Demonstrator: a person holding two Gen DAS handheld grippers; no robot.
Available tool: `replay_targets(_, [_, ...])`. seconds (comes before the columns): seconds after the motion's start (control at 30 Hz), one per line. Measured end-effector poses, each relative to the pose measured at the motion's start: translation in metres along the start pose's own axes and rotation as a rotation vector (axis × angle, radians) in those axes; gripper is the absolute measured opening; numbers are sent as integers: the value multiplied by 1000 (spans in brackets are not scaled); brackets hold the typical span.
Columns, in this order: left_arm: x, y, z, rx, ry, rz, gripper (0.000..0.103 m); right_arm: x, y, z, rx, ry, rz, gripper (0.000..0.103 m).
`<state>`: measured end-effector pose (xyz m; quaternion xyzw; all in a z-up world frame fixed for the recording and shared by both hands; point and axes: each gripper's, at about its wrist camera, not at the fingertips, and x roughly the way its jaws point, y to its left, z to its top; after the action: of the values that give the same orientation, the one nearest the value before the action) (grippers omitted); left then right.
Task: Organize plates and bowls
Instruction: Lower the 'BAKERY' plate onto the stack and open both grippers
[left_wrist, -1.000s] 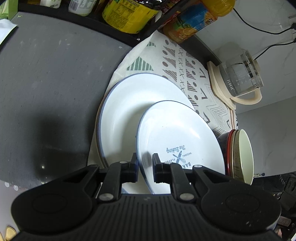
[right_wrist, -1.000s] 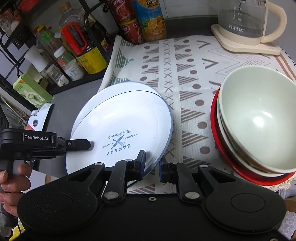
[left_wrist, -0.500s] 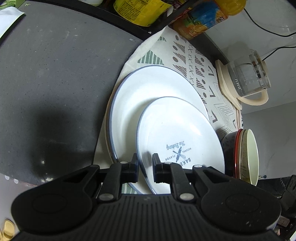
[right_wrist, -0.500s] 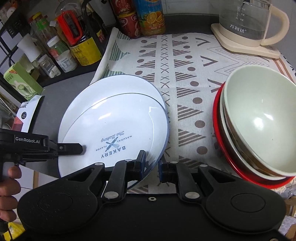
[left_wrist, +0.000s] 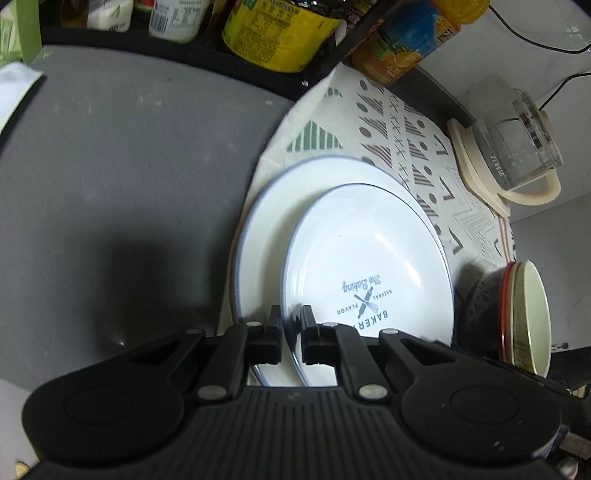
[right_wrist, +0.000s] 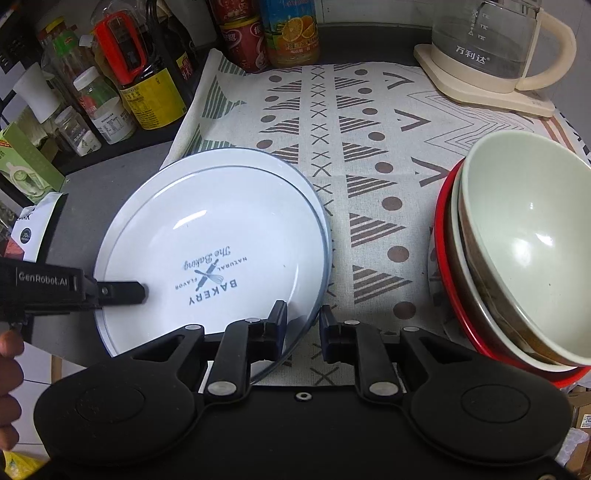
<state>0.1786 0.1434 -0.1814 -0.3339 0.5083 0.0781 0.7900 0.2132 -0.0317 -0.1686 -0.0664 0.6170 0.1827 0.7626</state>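
A small white plate (left_wrist: 369, 258) printed "BAKERY" lies on a larger blue-rimmed white plate (left_wrist: 266, 229) at the left edge of the patterned cloth. My left gripper (left_wrist: 291, 317) is shut on the small plate's near rim. In the right wrist view one of its fingers (right_wrist: 122, 291) rests on top of that plate (right_wrist: 221, 229). My right gripper (right_wrist: 303, 317) straddles the plate's right rim. Its jaws are opening, with the rim between them and a gap showing at the outer pad. Only a sliver of the larger plate (right_wrist: 236, 157) shows there.
A stack of bowls (right_wrist: 524, 240) with a red-rimmed one at the bottom stands on the right of the cloth (right_wrist: 369, 147). A glass kettle (right_wrist: 487, 44) sits at the back right. Bottles and jars (right_wrist: 147, 92) crowd the back left by the grey counter (left_wrist: 110, 184).
The small plate has come down and settled almost centred on the larger plate. The right gripper's jaws have widened around its rim. The left gripper stays clamped.
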Motion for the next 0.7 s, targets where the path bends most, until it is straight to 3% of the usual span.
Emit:
replay_targets(0.3, [-10, 0, 15, 28, -40, 40, 6, -13, 3, 3, 12, -18, 6, 27])
replay_targets(0.43, [-18, 0, 15, 57, -49, 33, 10, -27, 3, 1, 47, -64, 28, 50])
replay_targets(0.53, [-25, 1, 17, 66, -51, 31, 11, -36, 2, 0, 63, -86, 33, 54])
replay_targets(0.6, [-31, 2, 19, 68, -56, 23, 17, -44, 2, 0, 81, -122, 13, 56])
replay_targets(0.7, [-40, 3, 22, 75, -68, 13, 43, -56, -1, 3, 111, -175, 0, 61])
